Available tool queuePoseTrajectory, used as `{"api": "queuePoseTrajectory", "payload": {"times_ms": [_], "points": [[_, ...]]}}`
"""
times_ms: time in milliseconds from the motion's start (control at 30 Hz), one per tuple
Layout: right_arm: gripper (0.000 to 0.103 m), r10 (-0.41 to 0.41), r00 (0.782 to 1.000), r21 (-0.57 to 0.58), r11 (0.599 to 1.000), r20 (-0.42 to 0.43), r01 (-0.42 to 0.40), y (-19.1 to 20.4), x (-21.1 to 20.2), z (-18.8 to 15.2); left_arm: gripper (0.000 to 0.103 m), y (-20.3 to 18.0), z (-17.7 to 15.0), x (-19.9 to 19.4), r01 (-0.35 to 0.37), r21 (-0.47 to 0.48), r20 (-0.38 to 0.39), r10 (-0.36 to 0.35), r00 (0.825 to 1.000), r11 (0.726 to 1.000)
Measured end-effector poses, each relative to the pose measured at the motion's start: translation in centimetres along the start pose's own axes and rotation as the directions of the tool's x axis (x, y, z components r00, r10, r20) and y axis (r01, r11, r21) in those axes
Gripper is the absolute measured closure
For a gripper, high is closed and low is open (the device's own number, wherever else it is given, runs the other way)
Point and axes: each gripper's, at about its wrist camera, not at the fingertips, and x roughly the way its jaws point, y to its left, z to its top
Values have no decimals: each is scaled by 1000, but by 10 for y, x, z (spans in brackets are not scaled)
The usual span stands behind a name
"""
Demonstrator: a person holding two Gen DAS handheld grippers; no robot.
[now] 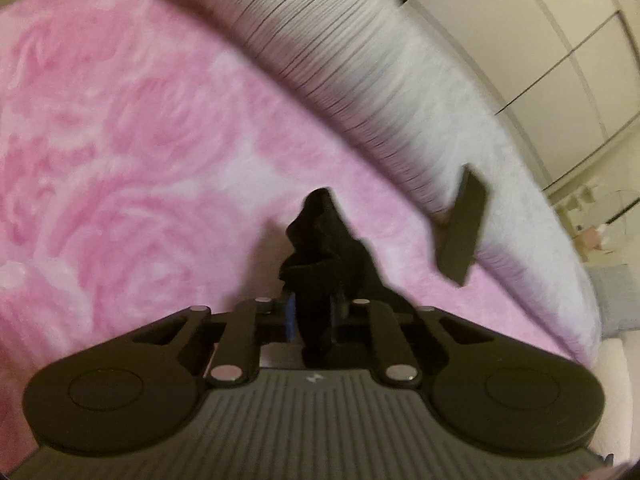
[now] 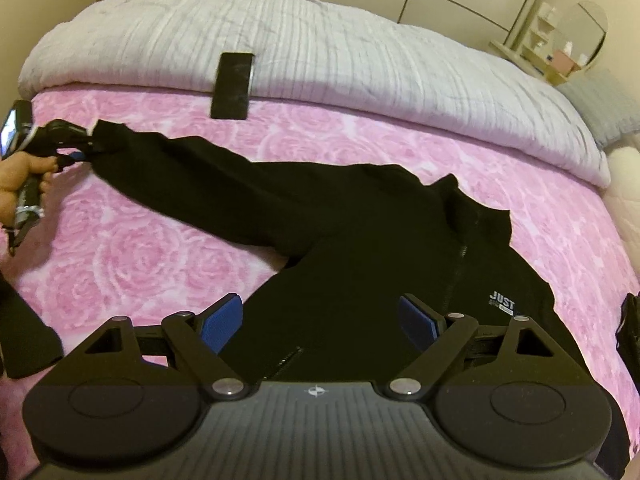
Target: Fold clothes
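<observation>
Left wrist camera: I see my left claw (image 1: 316,316) clenched on a bunch of black fabric, the sleeve cuff (image 1: 324,240), above the pink rose blanket (image 1: 120,140); the picture is blurred. A dark flat rectangle (image 1: 464,228) leans on the white duvet (image 1: 360,60).

Right wrist camera: my right claw (image 2: 320,320) is spread wide, grasping nothing, over the black zip jacket (image 2: 360,240) lying flat on the bed. Its sleeve (image 2: 200,176) stretches left to the left claw (image 2: 80,148), held by a hand (image 2: 24,176).

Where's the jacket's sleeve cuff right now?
In the right wrist view it's far left, clamped in the left claw above the pink blanket, with the sleeve cuff below the flat black rectangle.
</observation>
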Motion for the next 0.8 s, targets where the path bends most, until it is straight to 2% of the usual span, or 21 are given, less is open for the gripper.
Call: {"api": "queuePoseTrajectory", "payload": {"times_ms": [67, 133, 200, 300, 367, 433, 500, 567, 633, 667, 767, 800], "points": [[16, -1, 1000, 9, 1000, -7, 1, -4, 3, -1, 93, -36, 0, -22, 28, 102, 38, -32, 999, 994], [16, -1, 1000, 22, 1000, -9, 1, -8, 5, -2, 93, -83, -6, -45, 71, 226, 59, -86, 995, 972], [15, -8, 1000, 49, 999, -10, 9, -14, 9, -4, 93, -134, -17, -70, 128, 341, 60, -157, 986, 931], [15, -21, 999, 114, 993, -25, 23, -27, 15, -10, 93, -208, -49, -98, 244, 471, 7, -280, 960, 847], [15, -30, 999, 168, 985, -39, 36, -38, 19, -15, 93, -252, -80, -105, 323, 538, -55, -350, 935, 779], [15, -45, 998, 224, 973, -51, 55, -55, 19, -22, 93, -294, -116, -106, 386, 610, -119, -402, 908, 692], [15, -77, 995, 272, 958, -56, 90, -75, 17, -32, 93, -330, -151, -102, 448, 640, -183, -442, 878, 624], [15, -115, 991, 305, 944, -64, 129, -97, 12, -45, 93, -365, -188, -97, 501, 658, -228, -485, 844, 563], [15, -138, 987, 357, 921, -79, 157, -122, 9, -61, 93, -399, -229, -92, 554, 682, -290, -520, 804, 477], [15, -141, 986, 395, 904, -90, 165, -138, 8, -71, 93, -410, -249, -85, 581, 681, -337, -513, 789, 446], [15, -146, 981, 504, 842, -124, 189, -184, 5, -102, 93, -434, -307, -59, 659, 647, -495, -447, 745, 383], [15, -147, 980, 539, 819, -136, 197, -200, 5, -112, 89, -436, -326, -49, 678, 632, -545, -407, 733, 376]]}}
